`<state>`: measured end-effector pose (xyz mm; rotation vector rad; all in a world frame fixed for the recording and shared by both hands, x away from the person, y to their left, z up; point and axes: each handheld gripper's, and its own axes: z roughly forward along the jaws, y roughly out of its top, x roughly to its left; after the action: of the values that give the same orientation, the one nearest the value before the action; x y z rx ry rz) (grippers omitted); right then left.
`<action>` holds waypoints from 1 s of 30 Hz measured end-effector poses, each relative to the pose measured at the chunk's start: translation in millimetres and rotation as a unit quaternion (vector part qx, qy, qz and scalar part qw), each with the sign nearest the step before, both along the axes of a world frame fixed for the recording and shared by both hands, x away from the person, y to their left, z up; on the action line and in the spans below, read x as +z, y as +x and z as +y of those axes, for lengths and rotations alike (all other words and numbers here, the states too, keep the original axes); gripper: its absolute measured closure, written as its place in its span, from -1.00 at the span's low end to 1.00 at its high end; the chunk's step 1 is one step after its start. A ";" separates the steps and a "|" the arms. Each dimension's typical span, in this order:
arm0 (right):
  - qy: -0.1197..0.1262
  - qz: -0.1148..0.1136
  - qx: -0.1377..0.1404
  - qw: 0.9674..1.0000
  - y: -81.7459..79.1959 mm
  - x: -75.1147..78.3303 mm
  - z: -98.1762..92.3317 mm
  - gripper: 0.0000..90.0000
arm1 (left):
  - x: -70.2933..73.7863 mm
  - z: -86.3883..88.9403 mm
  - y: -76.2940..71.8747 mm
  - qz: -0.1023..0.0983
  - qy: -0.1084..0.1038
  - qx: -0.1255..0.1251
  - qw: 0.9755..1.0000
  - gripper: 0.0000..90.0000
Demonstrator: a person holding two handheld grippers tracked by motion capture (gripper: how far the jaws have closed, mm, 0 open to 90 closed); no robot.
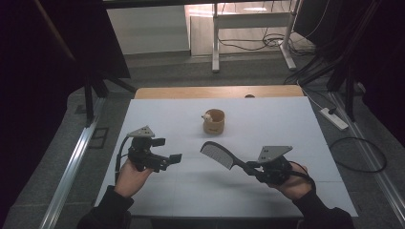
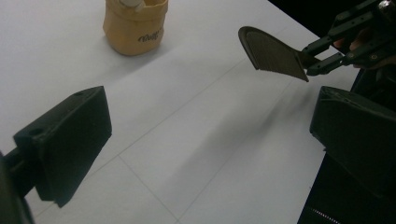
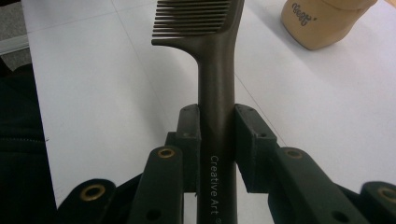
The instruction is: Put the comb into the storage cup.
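From above, the person sits at the near edge of a white-topped bench (image 1: pixel 286 124). The right hand-held gripper (image 1: pixel 250 168) pinches the handle of a dark comb (image 1: pixel 217 154), which is carried above the surface with its toothed head pointing up and to the left, toward the middle. The left hand-held gripper (image 1: pixel 169 159) hangs over the near left part, its jaws spread with nothing between them. A small tan cup (image 1: pixel 213 121) with something pale at its rim stands farther back, well apart from both.

In the left gripper view, its own two black jaws stand wide apart over bare white surface. Beyond them the comb's head (image 2: pixel 273 56) floats in the air, held by the other gripper (image 2: pixel 310 58) at the upper right, and the tan cup (image 2: pixel 135 25) sits at the top left.

In the right gripper view, the jaws press on either side of the comb's handle (image 3: pixel 217 121), just above the printed words "Creative Art". The teeth (image 3: pixel 194 18) point left; the cup (image 3: pixel 322 21) lies tilted in frame at the upper right.

The comb looks like light, stiff plastic, smooth enough to twist in a loose grip. The thick handle seems the right place to hold; the fine teeth would likely bend or snag.
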<state>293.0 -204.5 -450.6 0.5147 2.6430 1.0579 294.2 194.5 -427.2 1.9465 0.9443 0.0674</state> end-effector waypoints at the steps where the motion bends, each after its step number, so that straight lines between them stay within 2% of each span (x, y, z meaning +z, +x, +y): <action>1: 0.000 -0.001 0.000 1.000 0.0 0.1 0.2 0.62 | 0.7 -0.8 1.4 0.000 -0.001 -0.003 1.000 -1.00; 17: 0.012 -0.014 0.007 1.000 -1.9 3.1 4.1 0.62 | 5.7 -18.6 18.5 0.002 -0.021 -0.035 0.999 -1.00; 24: 0.016 -0.021 0.010 1.000 -3.0 3.6 6.6 0.62 | 8.2 -26.4 25.7 0.004 -0.037 -0.059 0.998 -1.00; 30: 0.018 -0.029 0.013 0.999 -4.8 4.4 8.4 0.62 | 9.3 -31.8 30.7 0.003 -0.041 -0.070 0.997 -1.00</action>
<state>288.2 -196.0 -446.3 0.4497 2.5911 1.1128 324.9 162.6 -417.9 1.9319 0.8003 -0.0576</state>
